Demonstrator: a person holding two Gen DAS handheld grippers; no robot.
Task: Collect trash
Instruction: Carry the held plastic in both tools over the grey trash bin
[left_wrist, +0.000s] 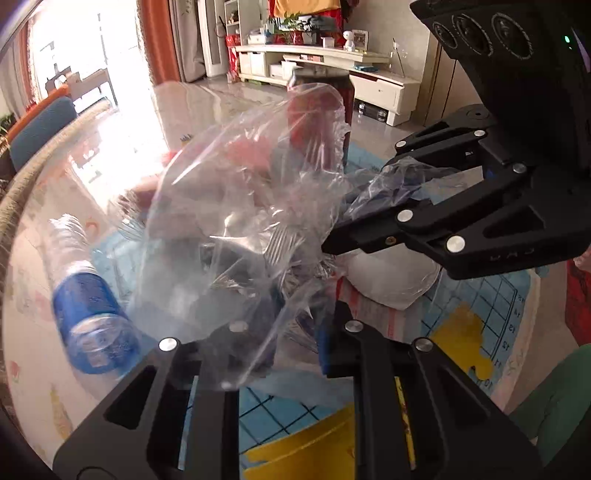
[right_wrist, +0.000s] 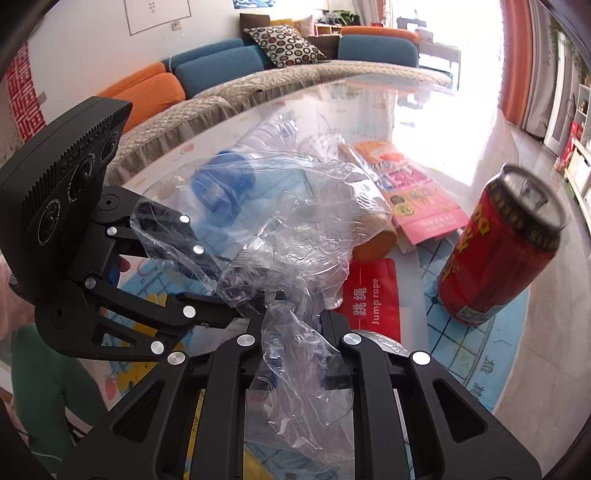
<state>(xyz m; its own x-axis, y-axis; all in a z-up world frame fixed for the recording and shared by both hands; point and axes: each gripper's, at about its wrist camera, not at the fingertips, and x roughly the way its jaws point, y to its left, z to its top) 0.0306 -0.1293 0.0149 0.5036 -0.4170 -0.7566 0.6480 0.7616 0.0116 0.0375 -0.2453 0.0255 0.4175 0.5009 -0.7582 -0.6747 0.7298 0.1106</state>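
Note:
A clear plastic bag (left_wrist: 240, 206) hangs between both grippers above a round glass table. My left gripper (left_wrist: 280, 354) is shut on the bag's lower edge. My right gripper (left_wrist: 332, 243) comes in from the right and is shut on another part of the bag. In the right wrist view the bag (right_wrist: 295, 229) bunches between my right gripper's fingers (right_wrist: 291, 332), and the left gripper (right_wrist: 236, 302) pinches it from the left. A red drink can (right_wrist: 498, 251) stands upright at the right. A clear bottle with a blue label (left_wrist: 88, 306) lies on its side at the left.
A red "Jump rope" packet (right_wrist: 373, 295), a pink and orange flyer (right_wrist: 413, 192) and a crumpled white paper (left_wrist: 391, 277) lie on the table (right_wrist: 480, 347). The blue and yellow mat shows through the glass. A sofa (right_wrist: 207, 74) stands beyond the table's far edge.

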